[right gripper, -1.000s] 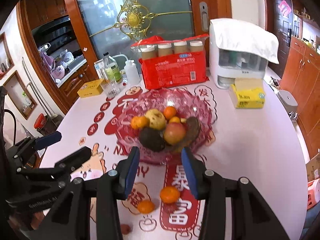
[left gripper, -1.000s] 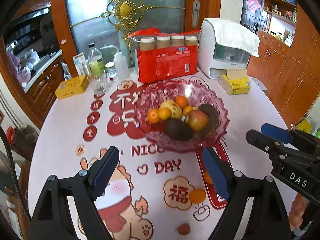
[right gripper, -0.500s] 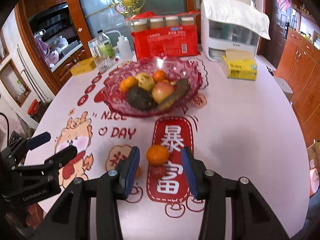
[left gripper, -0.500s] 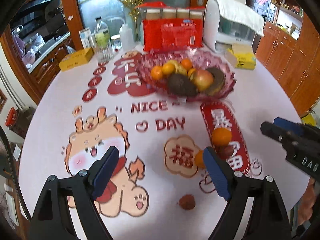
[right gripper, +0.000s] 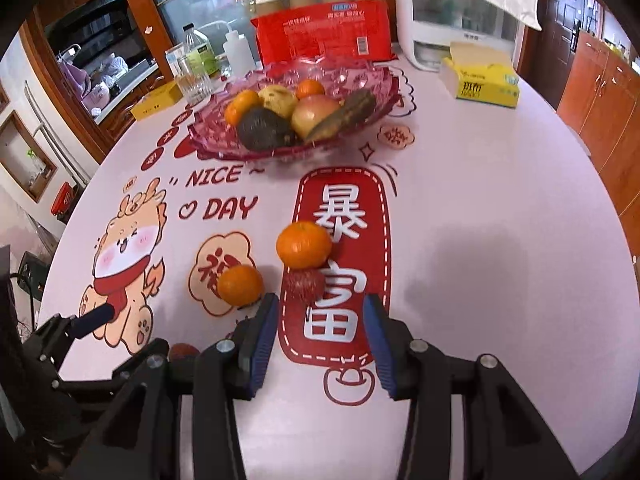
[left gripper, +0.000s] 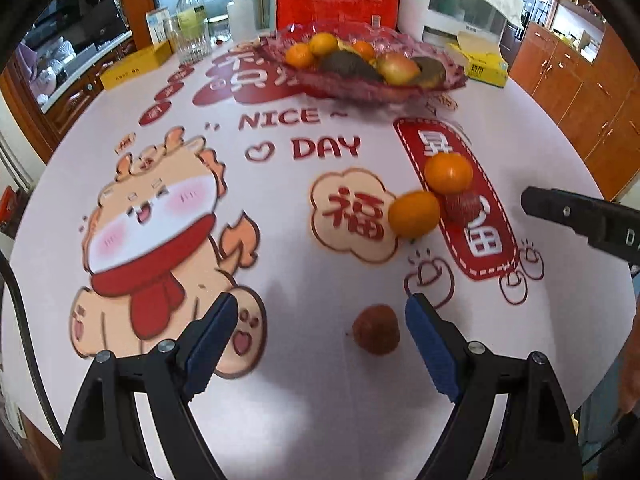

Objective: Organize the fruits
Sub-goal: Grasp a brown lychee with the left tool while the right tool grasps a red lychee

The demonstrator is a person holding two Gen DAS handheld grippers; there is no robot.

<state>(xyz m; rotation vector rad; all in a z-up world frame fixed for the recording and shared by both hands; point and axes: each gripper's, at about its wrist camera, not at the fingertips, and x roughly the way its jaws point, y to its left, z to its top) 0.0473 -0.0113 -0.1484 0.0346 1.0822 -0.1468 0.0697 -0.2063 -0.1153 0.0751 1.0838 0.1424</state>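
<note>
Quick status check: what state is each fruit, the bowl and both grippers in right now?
left gripper: open, empty
right gripper: open, empty
brown fruit: loose on table, between left fingers
rambutan: loose on table
two oranges: loose on table
pink glass bowl: upright, holding fruit

Fruit bowl behind two oranges beside rambutan on table.

Tablecloth reads "NICE ~ DAY", w/ 福 and prob. 暴富 on its red panel.
</note>
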